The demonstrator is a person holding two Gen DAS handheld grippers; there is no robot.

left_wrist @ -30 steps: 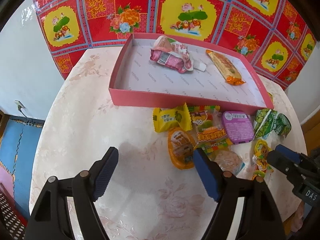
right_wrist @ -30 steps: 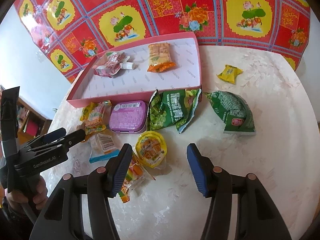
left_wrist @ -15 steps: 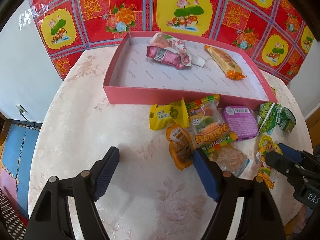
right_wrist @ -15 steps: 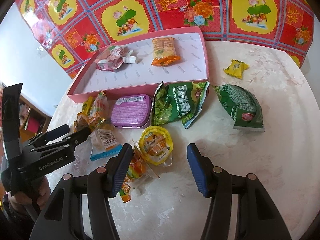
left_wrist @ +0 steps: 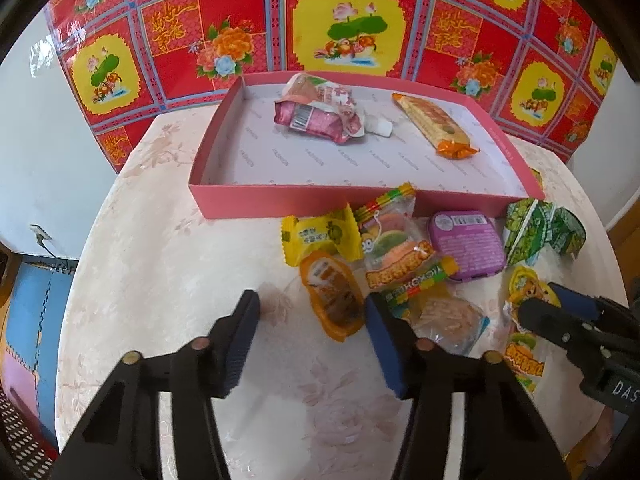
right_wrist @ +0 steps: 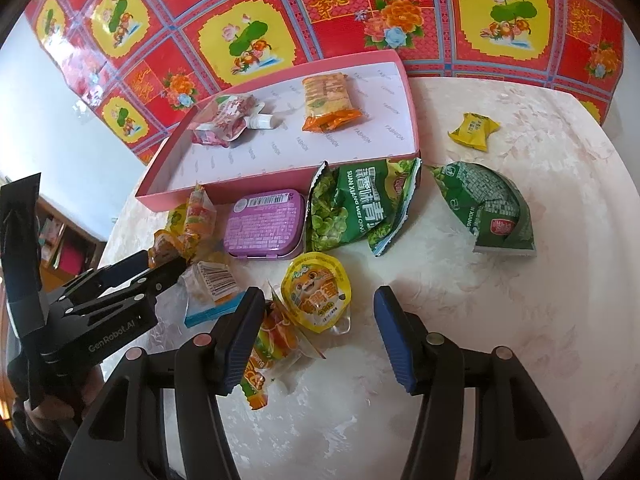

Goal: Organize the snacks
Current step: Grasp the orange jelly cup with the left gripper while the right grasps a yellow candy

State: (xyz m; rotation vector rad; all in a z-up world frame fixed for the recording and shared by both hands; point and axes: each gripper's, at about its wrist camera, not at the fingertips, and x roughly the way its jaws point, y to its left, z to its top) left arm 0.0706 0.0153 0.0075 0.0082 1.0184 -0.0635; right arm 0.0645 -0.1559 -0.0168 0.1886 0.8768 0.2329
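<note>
A pink tray (left_wrist: 280, 199) (right_wrist: 256, 184) holds a pink pouch (left_wrist: 320, 114) and an orange cracker pack (left_wrist: 434, 122). Loose snacks lie in front of it. My left gripper (left_wrist: 310, 316) is open, its jaws around an orange jelly cup (left_wrist: 334, 298). My right gripper (right_wrist: 318, 320) is open, with a yellow jelly cup (right_wrist: 318, 292) between its jaws. A purple tin (right_wrist: 264, 222) (left_wrist: 466, 244), a yellow candy (left_wrist: 316, 234) and a gummy pack (left_wrist: 394, 240) lie nearby.
Two green pea bags (right_wrist: 360, 204) (right_wrist: 492, 210) and a small yellow candy (right_wrist: 474, 130) lie on the right of the round cream table (right_wrist: 500, 320). A red and yellow patterned cloth (left_wrist: 352, 20) hangs behind the tray. The table edge drops off at left.
Both grippers have moved forward and down toward the snack pile. The orange jelly cup now sits between my left jaws, the yellow jelly cup between my right jaws.
</note>
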